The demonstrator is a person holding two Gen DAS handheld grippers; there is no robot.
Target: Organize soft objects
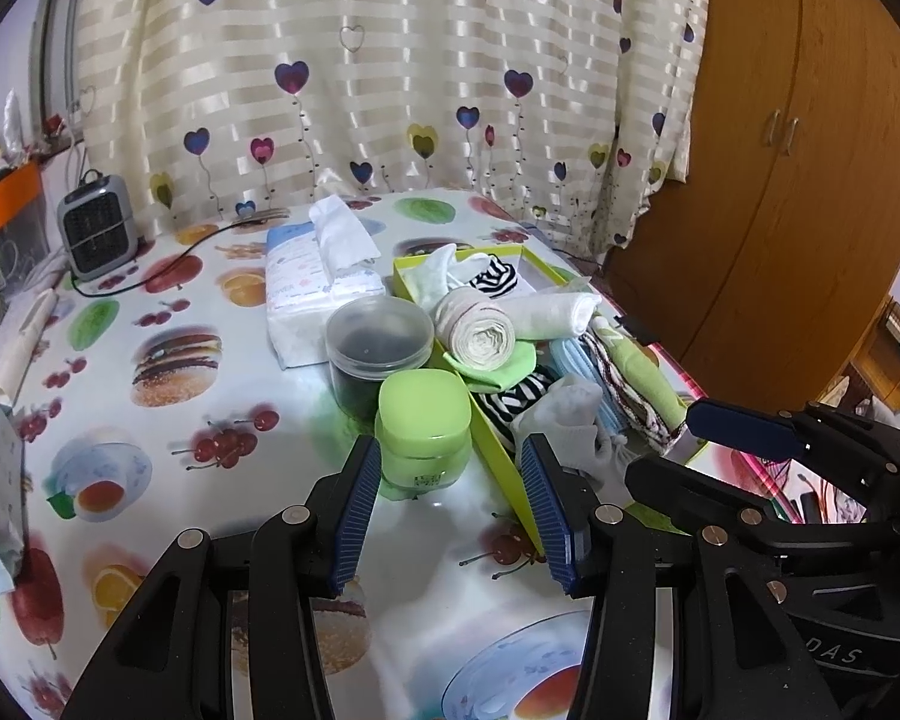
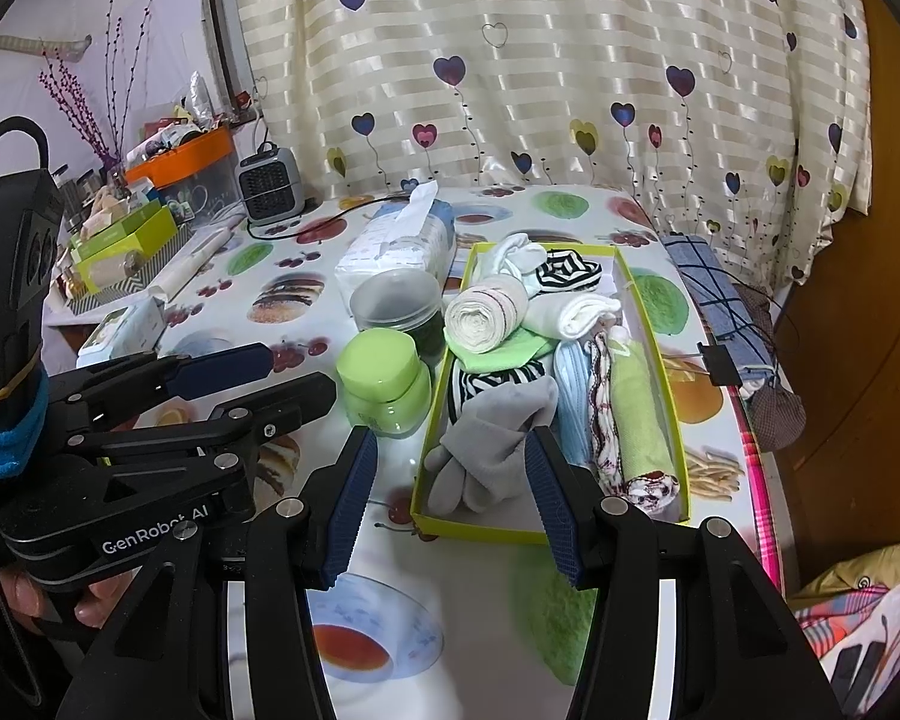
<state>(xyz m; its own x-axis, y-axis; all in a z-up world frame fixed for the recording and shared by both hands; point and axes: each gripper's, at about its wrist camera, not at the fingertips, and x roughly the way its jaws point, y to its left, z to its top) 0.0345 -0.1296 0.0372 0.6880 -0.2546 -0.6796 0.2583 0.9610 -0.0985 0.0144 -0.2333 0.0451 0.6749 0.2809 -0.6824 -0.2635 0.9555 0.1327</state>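
Observation:
A lime-green box [image 2: 666, 396] on the fruit-print table holds socks and cloths: a grey sock [image 2: 486, 438] at its near end, a rolled cream cloth [image 2: 486, 312], striped black-and-white socks [image 2: 570, 273], a folded white cloth [image 2: 588, 312] and a green rolled cloth [image 2: 636, 420]. The box also shows in the left wrist view [image 1: 498, 450], with the cream roll [image 1: 477, 330]. My left gripper [image 1: 453, 516] is open and empty, just short of a green jar [image 1: 424, 426]. My right gripper [image 2: 450, 510] is open and empty, just short of the grey sock.
A clear jar with dark contents [image 1: 378, 348], a tissue pack [image 1: 321, 294] and a small grey heater [image 1: 97, 231] stand on the table. A blue checked cloth [image 2: 720, 300] lies at the table's right edge. Boxes [image 2: 126, 252] crowd the far left. A wooden wardrobe [image 1: 780, 150] stands at right.

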